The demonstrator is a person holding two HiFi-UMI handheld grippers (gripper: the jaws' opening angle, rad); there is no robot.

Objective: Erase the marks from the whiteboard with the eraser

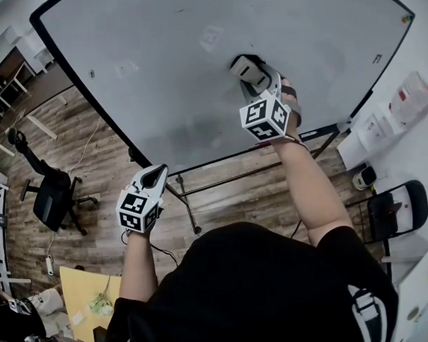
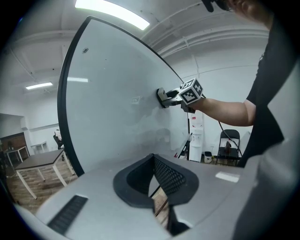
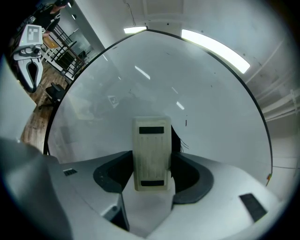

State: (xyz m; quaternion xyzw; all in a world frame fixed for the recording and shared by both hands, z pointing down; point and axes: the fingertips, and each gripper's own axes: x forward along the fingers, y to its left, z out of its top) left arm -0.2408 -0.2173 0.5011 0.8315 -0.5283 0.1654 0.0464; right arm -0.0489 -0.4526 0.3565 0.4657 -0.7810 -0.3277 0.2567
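eraser [image 3: 151,152] pressed to the whiteboard [image 1: 159,56]
the right gripper [image 1: 251,69] clamps the eraser flat against the board — dark marks [image 3: 180,143] show at its edge; the left gripper [image 1: 157,173] hangs by the board's lower edge, closed on nothing.

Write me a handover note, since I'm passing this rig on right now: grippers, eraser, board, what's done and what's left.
Left gripper: shut, empty, held low and clear of the whiteboard.
Right gripper: shut on the eraser, which is pressed flat against the board.
Done: most of the board looks wiped, with only faint grey smearing low down.
Left: a dark scribble at the eraser's right edge and a short stroke just above it. Sweep the eraser over both.
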